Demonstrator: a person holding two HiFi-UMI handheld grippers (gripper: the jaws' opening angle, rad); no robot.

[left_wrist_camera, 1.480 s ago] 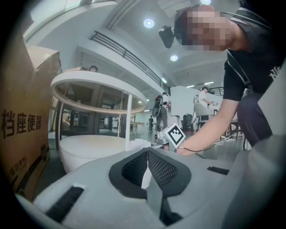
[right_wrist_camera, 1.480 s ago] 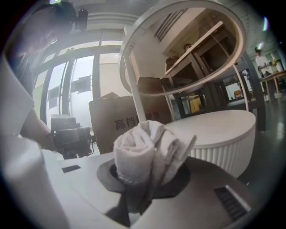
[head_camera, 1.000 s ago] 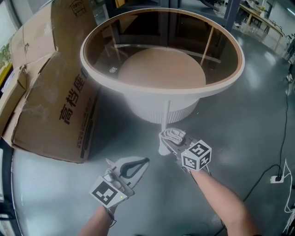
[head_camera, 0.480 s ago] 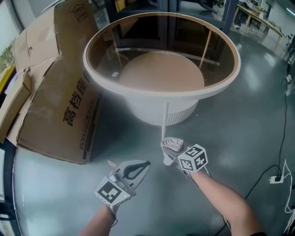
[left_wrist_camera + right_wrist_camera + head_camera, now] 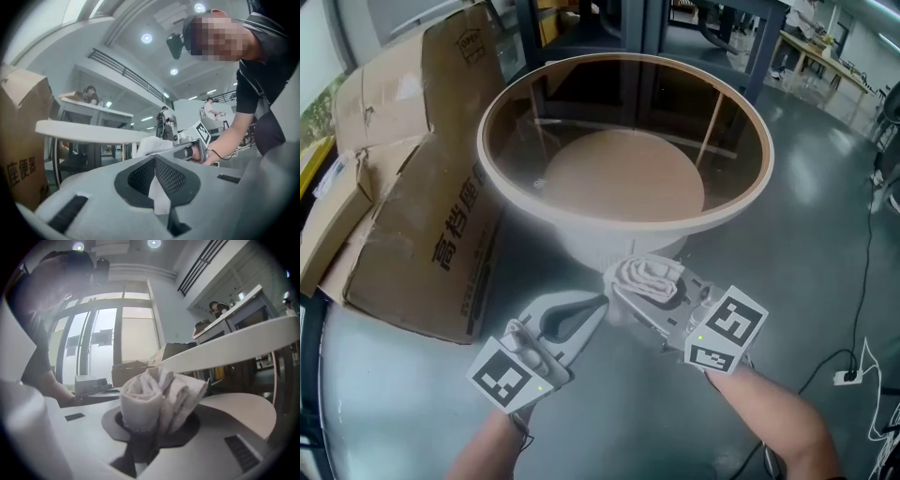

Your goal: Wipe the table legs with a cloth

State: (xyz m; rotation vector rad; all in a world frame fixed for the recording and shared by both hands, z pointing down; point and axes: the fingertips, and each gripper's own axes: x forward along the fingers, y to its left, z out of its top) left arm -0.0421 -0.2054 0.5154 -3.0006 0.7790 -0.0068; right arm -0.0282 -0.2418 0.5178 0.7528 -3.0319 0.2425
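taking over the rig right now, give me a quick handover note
Left gripper: shut, empty, beside the right one.
Right gripper: shut on the bunched cloth, held up in front of the round table's rim.
Done: cloth is in hand; the pictures don't show whether any leg has been wiped.
Left: bring the cloth to each thin leg under the glass top and wipe; it seems to touch none now.

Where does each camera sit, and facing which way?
Head view: on the person's head, steeply down at the round table; left gripper, right gripper, forearms show.
Left gripper view: behind its shut jaws, facing the right gripper; person's torso shows.
Right gripper view: behind its jaws clamping the cloth, facing the table; arm shows.
All share table and cloth.
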